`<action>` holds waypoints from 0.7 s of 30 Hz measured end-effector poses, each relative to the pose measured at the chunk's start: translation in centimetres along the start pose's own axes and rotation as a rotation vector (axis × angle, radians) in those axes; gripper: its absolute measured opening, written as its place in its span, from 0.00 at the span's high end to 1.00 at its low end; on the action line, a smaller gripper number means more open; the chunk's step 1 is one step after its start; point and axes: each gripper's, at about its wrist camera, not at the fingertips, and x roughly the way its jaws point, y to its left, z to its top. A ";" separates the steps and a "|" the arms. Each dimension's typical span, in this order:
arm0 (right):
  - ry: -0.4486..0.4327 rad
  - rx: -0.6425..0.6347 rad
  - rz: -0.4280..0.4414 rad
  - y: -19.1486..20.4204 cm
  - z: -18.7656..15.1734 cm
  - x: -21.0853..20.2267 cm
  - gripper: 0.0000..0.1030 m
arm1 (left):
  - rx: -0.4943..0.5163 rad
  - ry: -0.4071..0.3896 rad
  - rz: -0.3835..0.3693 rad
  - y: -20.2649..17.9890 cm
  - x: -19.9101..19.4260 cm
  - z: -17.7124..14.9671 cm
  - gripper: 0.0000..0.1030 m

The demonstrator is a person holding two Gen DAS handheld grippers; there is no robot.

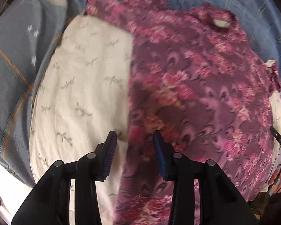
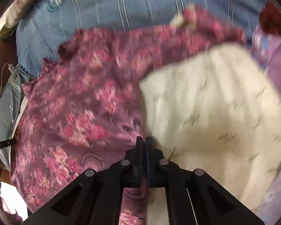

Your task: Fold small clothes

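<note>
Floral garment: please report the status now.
Left gripper open over floral garment. Right gripper shut at garment edge; grip unclear. Cream cloth underneath. No obstruction seen.

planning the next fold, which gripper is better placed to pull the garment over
Probably right: the right gripper looks shut at the garment's edge. The left gripper is open above it, holding nothing.

Cream leaf-print sheet [image 1: 80, 86] spread as work surface, blue striped bedding [image 2: 106, 5] behind, grey-blue blanket [image 1: 11, 60] at left, daylight.
</note>
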 end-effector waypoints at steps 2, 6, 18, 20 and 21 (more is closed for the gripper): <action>-0.029 0.010 0.019 0.3 -0.3 -1.2 0.89 | -0.026 0.013 -0.048 1.1 -0.6 -1.0 0.64; -0.050 -0.002 0.101 0.4 -2.3 -4.7 0.68 | 0.035 -0.034 -0.120 2.3 -3.8 -5.0 0.36; 0.034 -0.065 0.082 0.4 -11.9 -6.9 0.96 | 0.074 0.030 -0.129 1.0 -1.6 -10.7 0.25; 0.076 -0.033 0.089 -0.7 -11.7 -6.8 0.96 | 0.103 -0.004 -0.120 0.4 -3.2 -10.2 0.25; 0.075 -0.002 0.127 -1.5 -11.1 -7.4 0.94 | 0.118 -0.033 -0.126 0.2 -4.3 -9.9 0.25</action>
